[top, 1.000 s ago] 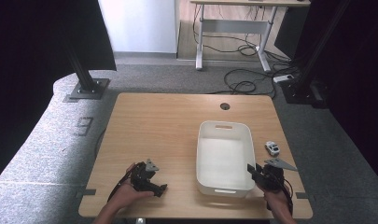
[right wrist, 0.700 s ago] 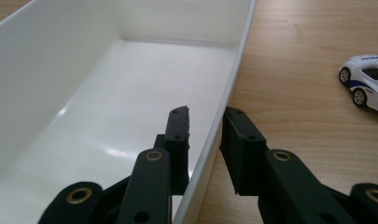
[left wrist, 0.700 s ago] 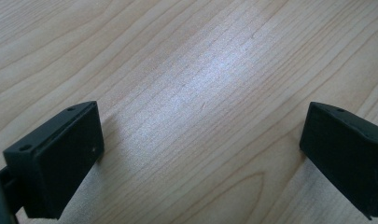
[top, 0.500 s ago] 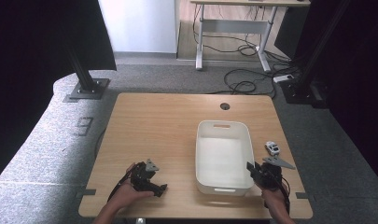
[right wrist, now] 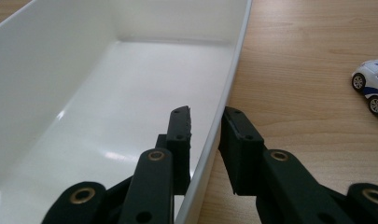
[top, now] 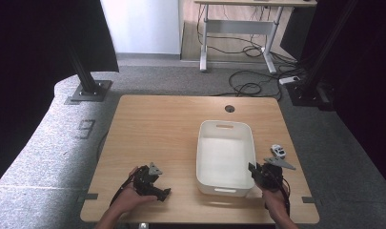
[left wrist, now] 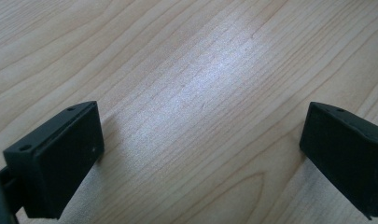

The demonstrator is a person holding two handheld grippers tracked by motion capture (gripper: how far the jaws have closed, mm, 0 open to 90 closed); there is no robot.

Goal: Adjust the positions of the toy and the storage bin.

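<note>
The right gripper [right wrist: 205,126] is clamped on the tub [right wrist: 130,93] wall, whose long axis runs straight ahead; the toy car [right wrist: 371,86] lies to its right.

This looks like a lab or recording studio set up for test work, not a home. A plain wooden desk [top: 171,138] with a cable hole stands on grey carpet [top: 47,143], flanked by 2 black metal stands [top: 88,81] bolted to floor plates and hung with black curtains [top: 33,52]. Behind it, loose cables [top: 250,86] and a power strip [top: 289,79] lie beneath a second, height-adjustable desk [top: 238,24].
</note>
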